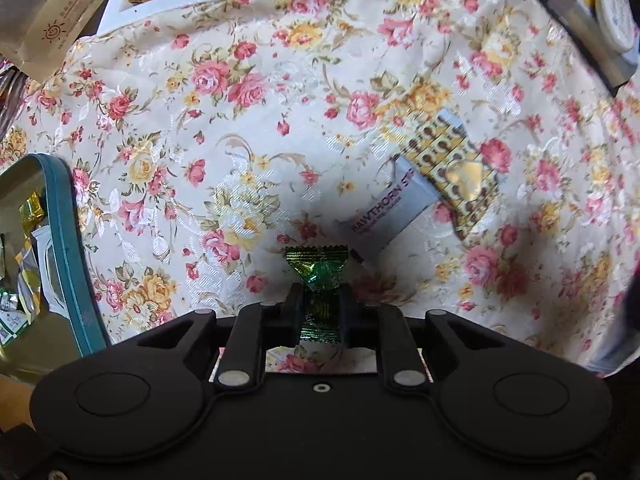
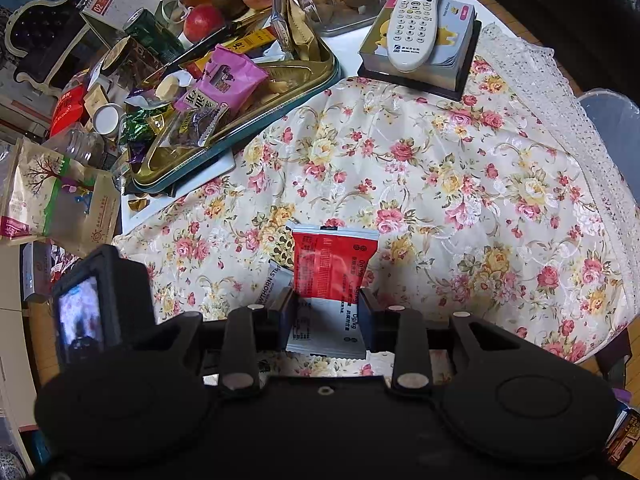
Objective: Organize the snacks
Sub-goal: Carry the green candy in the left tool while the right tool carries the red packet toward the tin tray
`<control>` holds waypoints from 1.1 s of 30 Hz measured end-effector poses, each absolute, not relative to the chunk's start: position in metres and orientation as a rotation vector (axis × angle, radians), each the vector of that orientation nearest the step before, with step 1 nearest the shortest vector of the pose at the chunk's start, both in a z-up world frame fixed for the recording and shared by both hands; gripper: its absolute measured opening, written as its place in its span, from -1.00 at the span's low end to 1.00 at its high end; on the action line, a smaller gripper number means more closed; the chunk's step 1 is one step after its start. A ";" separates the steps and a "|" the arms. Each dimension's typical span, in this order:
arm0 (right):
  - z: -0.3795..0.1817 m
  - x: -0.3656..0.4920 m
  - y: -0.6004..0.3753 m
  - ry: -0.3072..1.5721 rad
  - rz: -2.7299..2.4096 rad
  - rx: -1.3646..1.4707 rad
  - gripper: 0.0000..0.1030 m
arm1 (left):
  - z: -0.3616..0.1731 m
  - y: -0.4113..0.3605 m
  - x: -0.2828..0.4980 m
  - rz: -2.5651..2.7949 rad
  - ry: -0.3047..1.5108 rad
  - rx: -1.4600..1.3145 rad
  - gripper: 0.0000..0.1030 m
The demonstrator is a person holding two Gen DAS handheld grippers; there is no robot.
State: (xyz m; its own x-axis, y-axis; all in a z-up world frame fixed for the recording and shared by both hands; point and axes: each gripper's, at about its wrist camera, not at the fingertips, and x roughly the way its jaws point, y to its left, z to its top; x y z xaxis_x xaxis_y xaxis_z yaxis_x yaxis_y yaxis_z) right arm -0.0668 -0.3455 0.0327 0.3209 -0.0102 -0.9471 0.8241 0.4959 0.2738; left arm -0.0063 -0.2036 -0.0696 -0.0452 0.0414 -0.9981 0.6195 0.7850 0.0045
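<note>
My left gripper (image 1: 320, 302) is shut on a green foil-wrapped candy (image 1: 318, 270), held just above the floral tablecloth (image 1: 240, 120). To its right lie a white hawthorn strip packet (image 1: 394, 208) and a gold-and-brown patterned packet (image 1: 452, 168). My right gripper (image 2: 327, 308) is shut on a red-and-white snack packet (image 2: 332, 268), which stands upright between the fingers. Behind that packet the hawthorn packet (image 2: 274, 284) and the patterned packet (image 2: 284, 246) peek out. A gold tin tray with a teal rim (image 2: 240, 120), full of snacks, sits at the upper left of the right wrist view.
A second teal-rimmed tin (image 1: 60, 248) holding wrapped candies is at the left edge of the left wrist view. A remote control (image 2: 414, 24) lies on a box at the back. Apples, a walnut container, bags and bottles crowd the far left. The other gripper's camera (image 2: 86, 308) shows at left.
</note>
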 end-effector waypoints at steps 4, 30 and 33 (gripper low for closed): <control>0.031 -0.065 -0.346 1.121 -0.668 0.902 -0.31 | -0.050 -0.201 -0.002 -0.515 1.529 0.510 -0.54; 0.017 -0.032 -0.312 1.200 -0.616 0.812 -0.31 | 0.005 -0.156 0.030 -0.443 1.414 0.399 -0.54; 0.016 -0.025 -0.307 1.208 -0.605 0.803 -0.31 | 0.007 -0.148 0.037 -0.431 1.417 0.379 -0.54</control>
